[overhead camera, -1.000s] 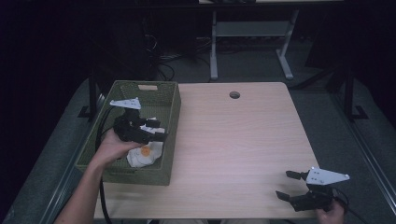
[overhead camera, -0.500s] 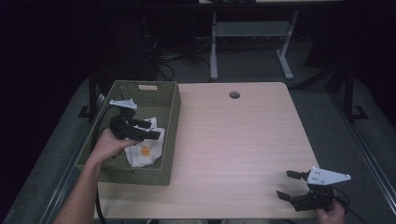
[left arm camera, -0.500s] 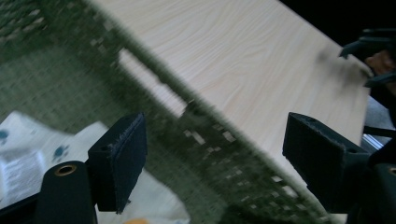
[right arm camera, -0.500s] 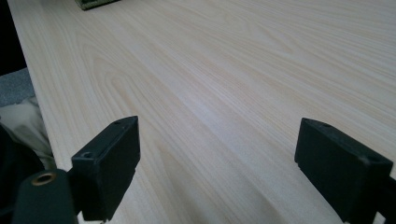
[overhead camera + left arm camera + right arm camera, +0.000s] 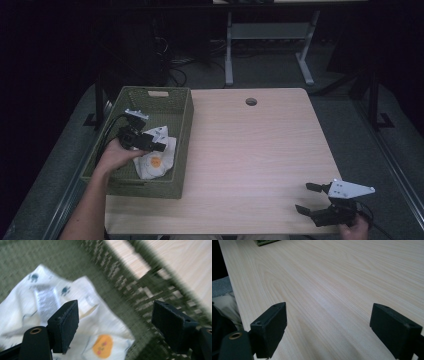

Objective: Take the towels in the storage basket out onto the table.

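Left gripper view: blurred cloth [image 5: 62, 322], seemingly ungrasped.

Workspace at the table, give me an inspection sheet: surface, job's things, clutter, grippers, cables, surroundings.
Surface: light wooden table, round hole near its far edge.
Job's things: white cloth with an orange patch, crumpled inside the green woven basket at the table's left.
Clutter: nothing seen.
Grippers: left gripper open above the cloth in the basket; right gripper open, low over the table's near right corner.
Cables: black cable trailing from the left gripper over the basket's rim.
Surroundings: dark room, grey metal frame beyond the table.
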